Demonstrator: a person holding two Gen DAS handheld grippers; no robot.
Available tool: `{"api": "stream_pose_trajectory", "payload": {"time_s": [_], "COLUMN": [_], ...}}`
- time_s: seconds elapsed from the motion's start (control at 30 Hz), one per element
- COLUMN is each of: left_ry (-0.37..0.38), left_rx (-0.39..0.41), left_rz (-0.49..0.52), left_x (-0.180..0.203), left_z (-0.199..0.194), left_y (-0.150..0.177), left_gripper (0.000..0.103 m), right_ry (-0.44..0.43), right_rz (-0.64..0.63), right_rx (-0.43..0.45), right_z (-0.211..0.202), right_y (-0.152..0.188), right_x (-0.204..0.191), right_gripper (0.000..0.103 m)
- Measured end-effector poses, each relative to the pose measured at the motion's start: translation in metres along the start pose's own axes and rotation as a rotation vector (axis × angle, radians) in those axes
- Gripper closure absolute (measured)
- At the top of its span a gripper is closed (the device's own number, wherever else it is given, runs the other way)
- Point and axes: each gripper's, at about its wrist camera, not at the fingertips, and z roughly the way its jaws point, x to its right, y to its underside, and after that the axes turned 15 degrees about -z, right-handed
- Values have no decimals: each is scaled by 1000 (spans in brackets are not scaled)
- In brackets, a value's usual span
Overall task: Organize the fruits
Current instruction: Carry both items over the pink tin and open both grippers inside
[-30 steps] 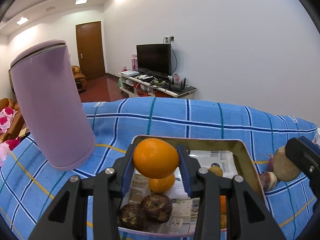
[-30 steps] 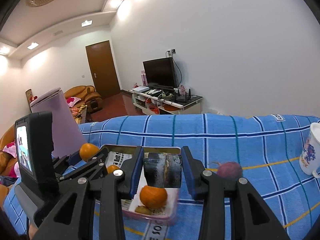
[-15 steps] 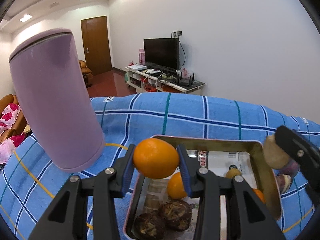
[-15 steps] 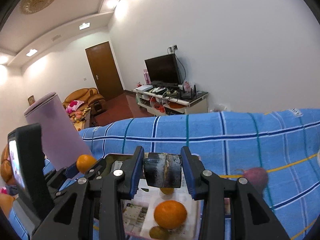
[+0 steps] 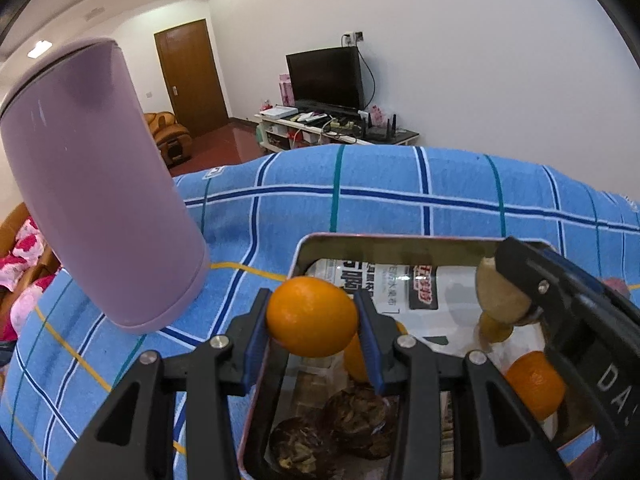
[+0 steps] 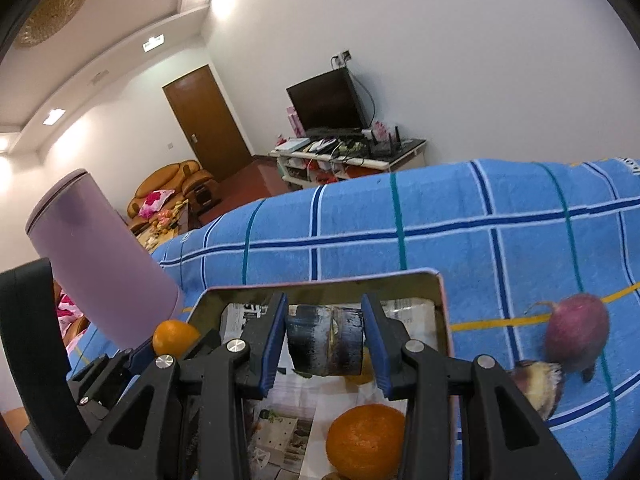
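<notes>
The left gripper (image 5: 312, 316) has its blue-padded fingers (image 5: 256, 336) clenched on an orange (image 5: 311, 316), which hangs over the near left corner of a shallow metal tray (image 5: 384, 242) lined with newspaper. Below and beyond these fingers, two dark brown rough-skinned fruits (image 5: 332, 432) lie in the tray, with another orange (image 5: 534, 384) off to the right. The right gripper (image 6: 325, 340) clamps a dark cut chunk of fruit (image 6: 325, 340) between its fingers (image 6: 272, 344), held above the tray's middle; an orange (image 6: 366, 442) lies in the tray just beneath. To the right of those fingers, outside the tray, a reddish-purple root vegetable (image 6: 576, 332) rests on the blue checked cloth (image 6: 480, 216) covering the desk. A tall lilac canister (image 5: 96, 184) stands left of both grippers.
</notes>
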Motion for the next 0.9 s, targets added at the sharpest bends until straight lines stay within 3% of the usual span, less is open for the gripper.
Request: {"api": "stream_pose_trajectory", "payload": {"time_s": [0.27, 0.57, 0.77, 0.9], "left_ry": [-38, -57, -41, -21], "left_rx": [34, 56, 45, 68], "left_rz": [43, 80, 66, 66], "left_x": [7, 12, 11, 12], "left_z": [-3, -6, -9, -14], "left_y": [6, 9, 6, 5], "left_gripper": [60, 60, 60, 60], "right_ry": [-50, -110, -198, -159], "right_rz": [-45, -2, 66, 65], "right_rx": [-45, -62, 8, 97], "right_z": [12, 13, -5, -27], "right_y": [5, 16, 15, 13], "right_x": [-8, 0, 12, 16], "right_gripper": [62, 62, 59, 54]}}
